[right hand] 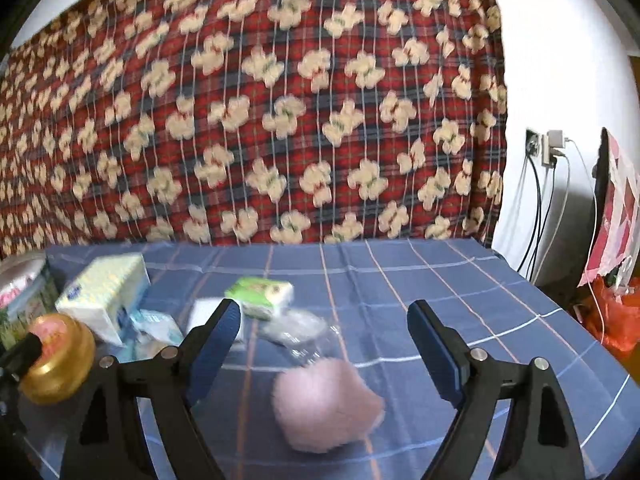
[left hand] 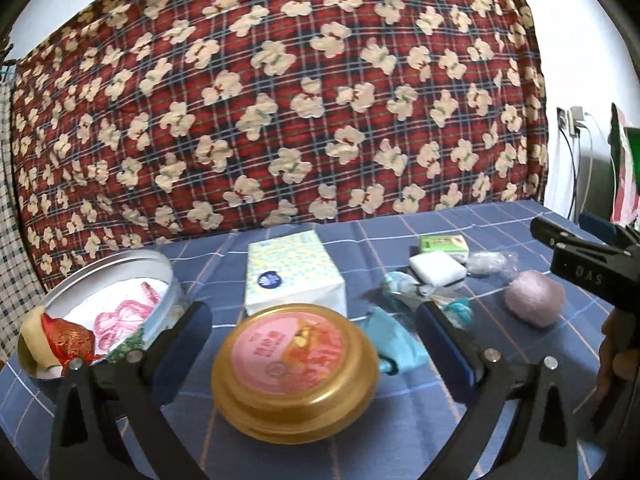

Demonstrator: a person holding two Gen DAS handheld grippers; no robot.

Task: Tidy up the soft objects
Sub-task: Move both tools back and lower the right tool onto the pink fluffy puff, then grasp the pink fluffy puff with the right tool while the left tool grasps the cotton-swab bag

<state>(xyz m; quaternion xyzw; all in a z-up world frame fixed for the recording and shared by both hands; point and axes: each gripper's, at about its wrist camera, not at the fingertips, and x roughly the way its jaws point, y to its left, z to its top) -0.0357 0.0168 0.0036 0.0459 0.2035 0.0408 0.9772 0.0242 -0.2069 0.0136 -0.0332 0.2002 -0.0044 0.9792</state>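
Note:
A pink fluffy ball (right hand: 326, 408) lies on the blue checked tablecloth (right hand: 440, 300). My right gripper (right hand: 324, 309) is open, its fingers either side of the ball and not touching it. In the left wrist view the ball (left hand: 534, 298) sits just below the right gripper (left hand: 564, 224). My left gripper (left hand: 313, 309) is open around a gold round tin (left hand: 296, 368) without touching it. A silver round tin (left hand: 172, 280) at the left holds white and pink cloth and a red and gold pouch (left hand: 68, 336). A teal cloth (left hand: 394, 344) lies beside the gold tin.
A tissue box (left hand: 294, 272), a white sponge block (left hand: 438, 270), a green pack (left hand: 444, 245) and a clear plastic bag (left hand: 486, 262) lie mid-table. A red plaid quilt (right hand: 260, 120) rises behind. The table's right edge (right hand: 580, 320) drops to a red bag and cables.

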